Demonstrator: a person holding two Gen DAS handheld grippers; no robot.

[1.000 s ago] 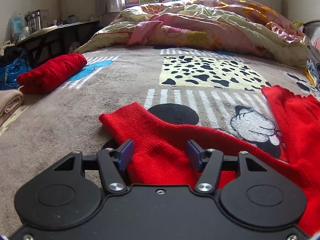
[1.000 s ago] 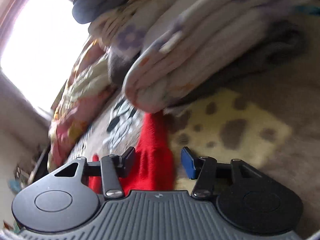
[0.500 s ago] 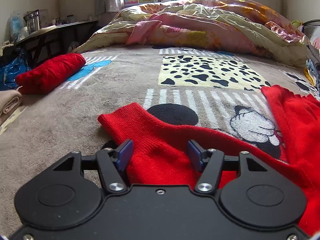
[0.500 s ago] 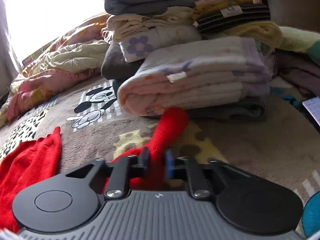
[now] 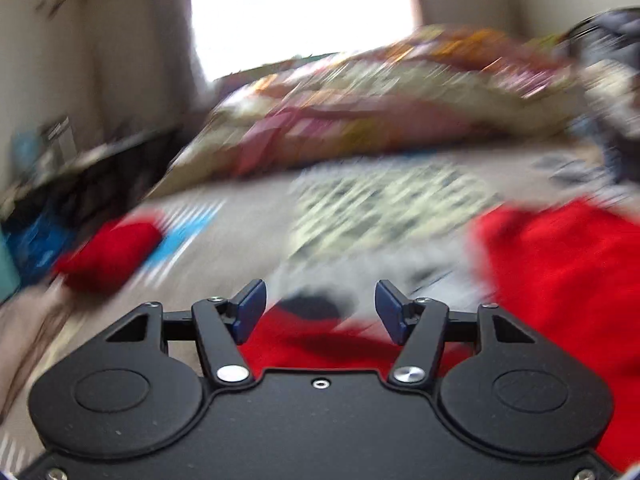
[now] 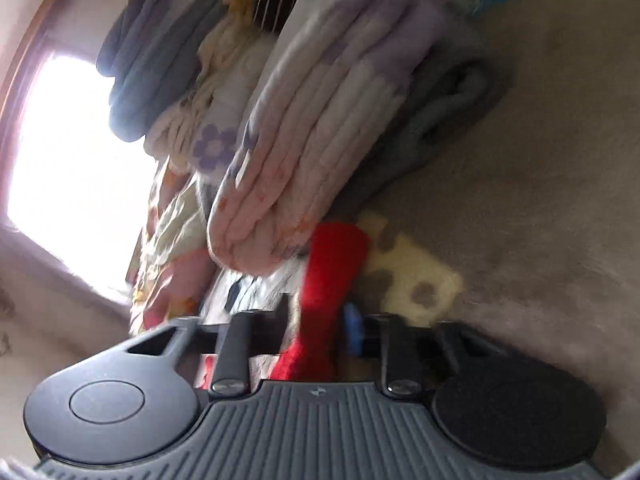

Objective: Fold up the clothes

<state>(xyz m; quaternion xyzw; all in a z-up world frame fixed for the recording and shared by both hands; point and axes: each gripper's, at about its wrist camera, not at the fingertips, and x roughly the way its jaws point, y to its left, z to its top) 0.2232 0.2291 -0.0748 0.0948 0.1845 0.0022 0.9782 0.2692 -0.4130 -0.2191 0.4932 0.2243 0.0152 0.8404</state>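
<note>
A red knit sweater lies spread on the patterned bed blanket, blurred by motion. One sleeve runs under my left gripper, whose blue pads stand wide apart and open, touching nothing. In the tilted right wrist view, the other red sleeve passes between the fingers of my right gripper. Those jaws are closing and the pads pinch the cloth.
A rolled red garment lies at the left of the bed. A crumpled floral quilt fills the far end under the window. A tall stack of folded laundry stands just beyond the right gripper on the grey blanket.
The left gripper has lifted and swung, still open, so its view is blurred. The right gripper's jaws have come together on the red sleeve, and its view has rolled to a tilt.
</note>
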